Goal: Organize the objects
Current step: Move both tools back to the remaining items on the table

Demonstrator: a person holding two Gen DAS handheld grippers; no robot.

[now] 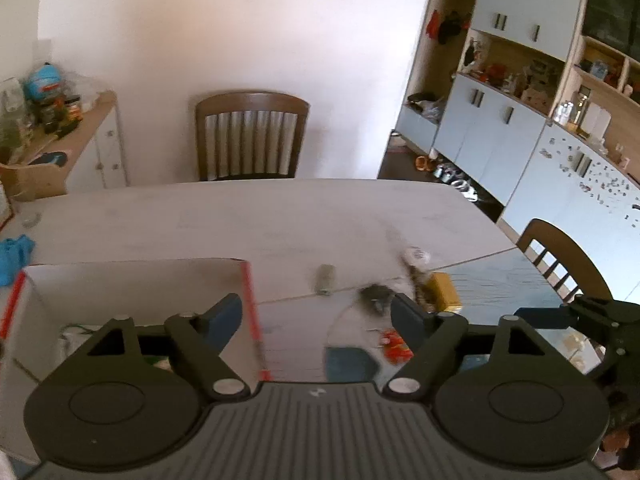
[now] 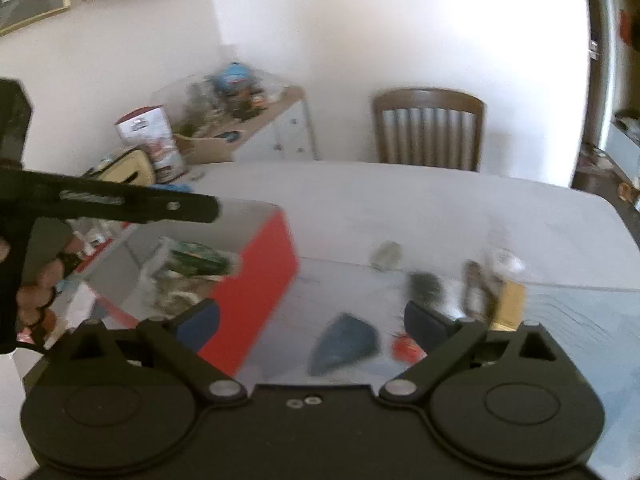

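The left gripper is hanging above the table with its fingers apart and nothing between them; the right gripper is likewise standing wide and empty; the small objects, a blue triangle, a yellow block and a grey roll, are lying on the table right of the red-edged box, which is already holding some packets.

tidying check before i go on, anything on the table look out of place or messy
Yes: several small things lie scattered loose on the table right of the red-edged box: a small grey roll, a yellow block, a dark clump and red bits. Nothing looks spilled or broken.
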